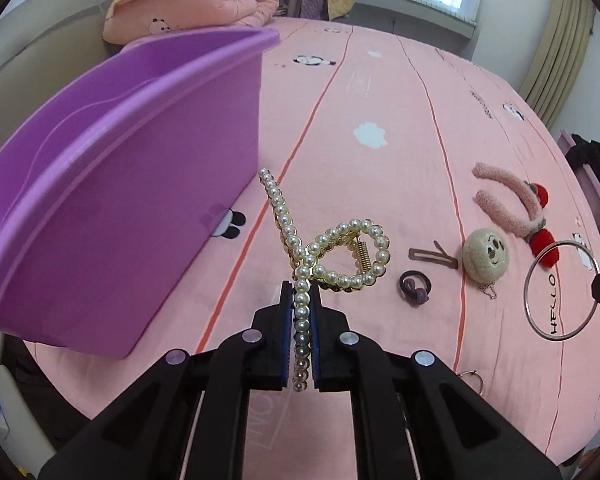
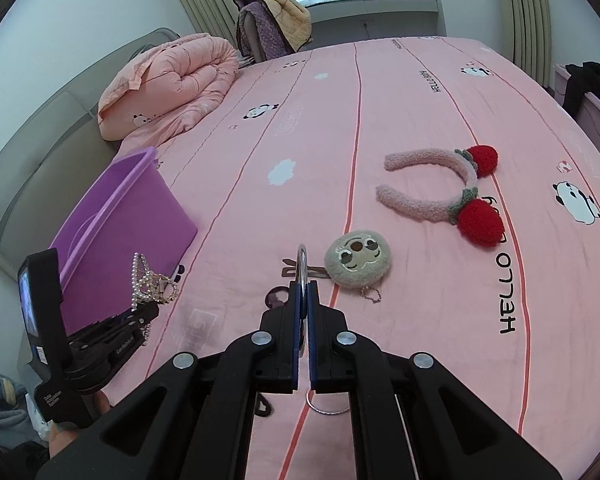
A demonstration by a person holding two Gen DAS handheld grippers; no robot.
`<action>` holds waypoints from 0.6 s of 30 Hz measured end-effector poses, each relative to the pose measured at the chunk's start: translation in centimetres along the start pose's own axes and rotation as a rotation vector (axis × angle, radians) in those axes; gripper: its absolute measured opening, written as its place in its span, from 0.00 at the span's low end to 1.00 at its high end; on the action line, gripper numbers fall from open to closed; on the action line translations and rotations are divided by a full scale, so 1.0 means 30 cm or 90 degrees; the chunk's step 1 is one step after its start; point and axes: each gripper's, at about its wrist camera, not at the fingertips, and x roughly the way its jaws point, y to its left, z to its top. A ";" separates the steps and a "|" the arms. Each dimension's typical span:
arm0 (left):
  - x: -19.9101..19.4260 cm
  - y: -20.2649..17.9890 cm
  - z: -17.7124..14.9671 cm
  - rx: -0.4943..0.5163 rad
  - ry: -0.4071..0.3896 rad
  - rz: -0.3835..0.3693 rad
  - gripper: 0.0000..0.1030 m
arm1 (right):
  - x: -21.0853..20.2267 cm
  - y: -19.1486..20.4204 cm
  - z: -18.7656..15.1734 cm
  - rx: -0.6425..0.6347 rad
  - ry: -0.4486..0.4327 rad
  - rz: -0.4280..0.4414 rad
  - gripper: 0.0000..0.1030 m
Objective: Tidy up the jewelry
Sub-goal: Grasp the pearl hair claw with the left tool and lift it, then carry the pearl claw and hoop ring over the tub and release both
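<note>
Pearl clip (image 1: 332,256) sits clamped between the closed fingers of the left gripper (image 1: 302,292), one pearl arm running down between the blue pads (image 1: 287,332) and the looped end with its gold spring standing up past the fingertips, clear of the sheet (image 1: 380,80). Left of those fingers, close by, stands the purple bin (image 1: 100,184); only this view looks over its rim. Right of the fingertips lie a hair tie (image 1: 414,290), a flat clip (image 1: 434,258), a plush face (image 1: 485,254) and a headband (image 1: 516,210), all on the sheet.

The right gripper (image 2: 303,288) is closed on a bangle (image 2: 302,268), seen edge-on here between its pads; the left view shows that ring's full circle (image 1: 560,290), held above the sheet. The right view alone shows the left gripper from the side (image 2: 148,308), to the left of the right fingers, with the pearl clip (image 2: 152,284) raised beside the bin's wall (image 2: 132,216). Ahead of the right fingers lie the plush face (image 2: 358,262) and, farther right, the headband (image 2: 444,196).
</note>
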 end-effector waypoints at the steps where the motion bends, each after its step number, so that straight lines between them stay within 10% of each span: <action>1: -0.028 0.009 0.013 -0.002 -0.010 -0.002 0.08 | -0.012 0.017 0.010 -0.005 -0.006 0.005 0.03; 18: -0.412 0.369 0.192 -0.052 -0.144 0.043 0.08 | -0.100 0.549 0.250 -0.149 -0.106 0.158 0.03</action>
